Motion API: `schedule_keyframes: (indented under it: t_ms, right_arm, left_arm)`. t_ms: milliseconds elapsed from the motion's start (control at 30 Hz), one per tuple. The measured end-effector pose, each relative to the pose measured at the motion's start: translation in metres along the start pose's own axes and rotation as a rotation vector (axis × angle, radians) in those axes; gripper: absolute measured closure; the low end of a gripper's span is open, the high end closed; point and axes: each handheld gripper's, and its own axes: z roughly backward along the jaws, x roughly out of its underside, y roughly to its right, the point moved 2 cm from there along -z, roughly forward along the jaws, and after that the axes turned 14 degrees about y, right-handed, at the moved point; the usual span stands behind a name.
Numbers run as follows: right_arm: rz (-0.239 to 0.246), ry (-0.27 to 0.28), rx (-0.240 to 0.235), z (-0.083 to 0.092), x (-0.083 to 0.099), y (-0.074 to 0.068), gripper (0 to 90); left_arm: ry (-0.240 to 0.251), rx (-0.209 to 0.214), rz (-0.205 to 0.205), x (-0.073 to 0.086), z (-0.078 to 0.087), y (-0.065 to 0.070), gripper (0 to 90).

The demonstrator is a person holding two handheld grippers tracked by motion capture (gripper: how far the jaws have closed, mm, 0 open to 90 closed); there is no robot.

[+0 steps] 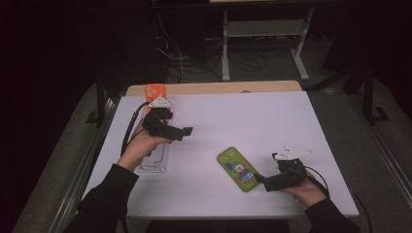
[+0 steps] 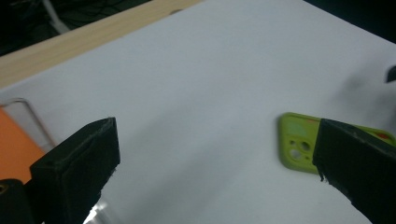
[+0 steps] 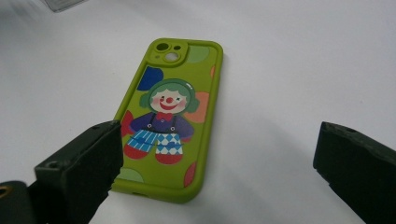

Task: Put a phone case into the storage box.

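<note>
A green phone case (image 1: 238, 169) printed with a clown lies flat, picture side up, on the white table (image 1: 252, 121), right of centre. My right gripper (image 1: 262, 182) sits just behind its near end, pointing left at it. In the right gripper view the green case (image 3: 170, 116) lies ahead of my right gripper (image 3: 219, 144), which is open; the left jaw overlaps the case's near corner and nothing is held. My left gripper (image 1: 177, 124) hovers over the table's left side, open and empty. In its own view my left gripper (image 2: 217, 144) faces the green case (image 2: 296, 149) farther off.
An orange phone case (image 1: 155, 91) lies at the table's far left edge. A clear plastic case (image 1: 155, 158) rests under the left hand near the left edge. A wooden strip (image 1: 218, 88) borders the table's far side. Cables and a stand's legs lie on the floor beyond.
</note>
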Motion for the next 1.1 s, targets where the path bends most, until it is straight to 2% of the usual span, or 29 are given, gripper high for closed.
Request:
schedule_keyframes:
  t_ms: [200, 267, 300, 333, 533, 667, 700, 767, 800, 900, 1033, 1067, 1100]
  right_arm:
    - [0.005, 0.002, -0.005, -0.001, 0.000, 0.001, 0.7]
    - [-0.001, -0.002, 0.000, 0.000, 0.001, 0.002, 0.7]
    - [-0.002, -0.001, 0.003, 0.000, 0.002, 0.002, 0.7]
    - [-0.001, -0.001, 0.008, 0.001, 0.002, 0.003, 0.7]
    - [-0.014, 0.010, 0.031, 0.003, 0.000, 0.006, 0.7]
    - [-0.031, 0.012, 0.047, 0.003, -0.001, 0.006, 0.7]
    - [-0.034, 0.011, 0.047, 0.003, -0.002, 0.006, 0.7]
    - [-0.035, 0.009, 0.052, 0.002, -0.002, 0.006, 0.7]
    - [-0.042, 0.005, 0.055, 0.002, -0.002, 0.006, 0.7]
    - [-0.057, -0.004, 0.058, 0.001, -0.004, 0.005, 1.4]
    - [-0.055, -0.007, 0.038, 0.001, -0.012, -0.002, 7.7]
    - [-0.056, -0.005, 0.029, 0.001, -0.013, -0.004, 13.5]
    - [-0.059, -0.002, 0.019, 0.000, -0.014, -0.007, 15.1]
  left_arm:
    - [-0.020, 0.052, -0.032, 0.022, -0.001, 0.026, 0.4]
    - [-0.024, 0.053, -0.038, 0.029, -0.001, 0.032, 0.4]
    - [-0.011, 0.054, -0.037, 0.033, -0.002, 0.036, 0.5]
    - [-0.024, 0.063, -0.059, 0.036, -0.001, 0.038, 0.5]
    - [-0.024, 0.083, -0.058, 0.052, -0.003, 0.055, 0.5]
    - [-0.038, 0.105, -0.090, 0.063, 0.000, 0.062, 0.5]
    - [-0.040, 0.111, -0.081, 0.067, -0.001, 0.064, 0.5]
    - [-0.046, 0.139, -0.086, 0.073, -0.002, 0.067, 0.5]
    - [-0.049, 0.144, -0.104, 0.076, -0.003, 0.067, 0.5]
    - [-0.050, 0.166, -0.090, 0.080, -0.005, 0.070, 0.5]
    - [-0.060, 0.171, -0.101, 0.082, -0.007, 0.067, 0.5]
    - [-0.056, 0.170, -0.105, 0.082, -0.007, 0.067, 0.5]
    - [-0.053, 0.169, -0.096, 0.082, -0.008, 0.068, 0.5]
